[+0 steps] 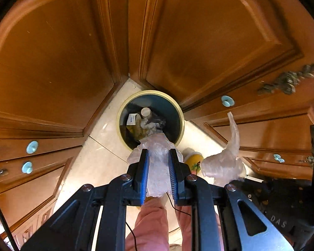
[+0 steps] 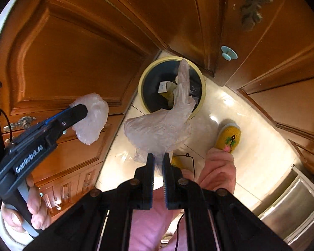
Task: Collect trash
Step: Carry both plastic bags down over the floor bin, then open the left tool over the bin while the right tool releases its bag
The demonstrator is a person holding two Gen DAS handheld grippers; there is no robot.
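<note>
My left gripper is clamped on a wad of clear plastic film, held over the bin's six o'clock rim so a release should land inside. At three o'clock from it, my right gripper pinches a plastic bag above the same bin, ready to drop.

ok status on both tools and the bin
Left tool shut on plastic bag. Right tool shut on another bag. Bin below, open, part full. Nothing blocking.

Plastic wrap (crumpled) above bin
</note>
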